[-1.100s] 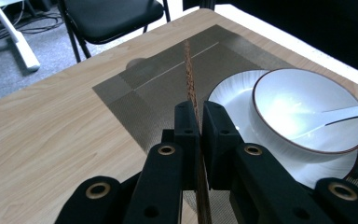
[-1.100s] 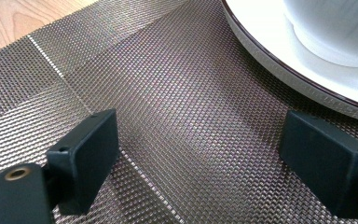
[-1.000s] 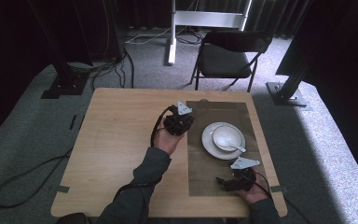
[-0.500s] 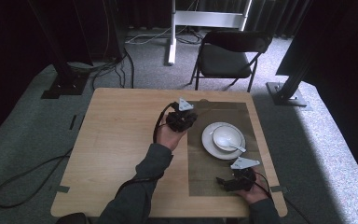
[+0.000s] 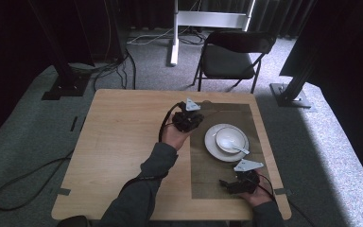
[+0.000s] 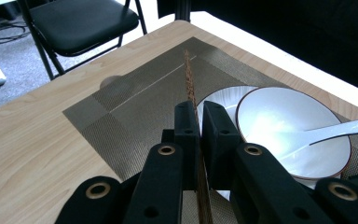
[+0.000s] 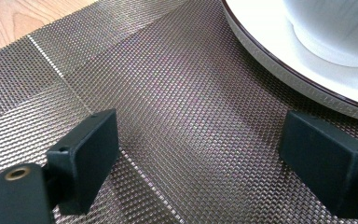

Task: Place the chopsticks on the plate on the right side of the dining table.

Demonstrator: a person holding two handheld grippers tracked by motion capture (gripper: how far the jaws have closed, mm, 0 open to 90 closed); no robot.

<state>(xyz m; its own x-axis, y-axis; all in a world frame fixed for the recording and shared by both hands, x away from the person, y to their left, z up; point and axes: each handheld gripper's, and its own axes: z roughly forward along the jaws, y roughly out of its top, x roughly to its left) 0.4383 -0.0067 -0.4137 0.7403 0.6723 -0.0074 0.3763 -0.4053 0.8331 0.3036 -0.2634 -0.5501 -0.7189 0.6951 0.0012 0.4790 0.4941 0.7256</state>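
A white bowl (image 5: 227,138) with a white spoon (image 5: 239,149) in it stands on a white plate (image 5: 211,145) on a brown woven placemat (image 5: 208,172). My left gripper (image 5: 189,120) hovers at the mat's left edge, beside the plate. In the left gripper view its jaws (image 6: 199,121) are shut on a thin brown stick (image 6: 188,77) that points out over the placemat (image 6: 135,107), left of the bowl (image 6: 279,116). My right gripper (image 5: 231,185) lies low at the mat's near edge. In the right gripper view it stands (image 7: 200,154) open, nothing between its fingers, the plate (image 7: 279,56) just ahead.
The wooden table (image 5: 118,142) is bare to the left of the mat. A black folding chair (image 5: 231,59) stands beyond the far edge. Cables (image 5: 23,179) run over the grey carpet at the left, and dark stands flank the table.
The left gripper has drifted slightly to the right, toward the plate, with the stick still in its jaws. The right gripper has kept still.
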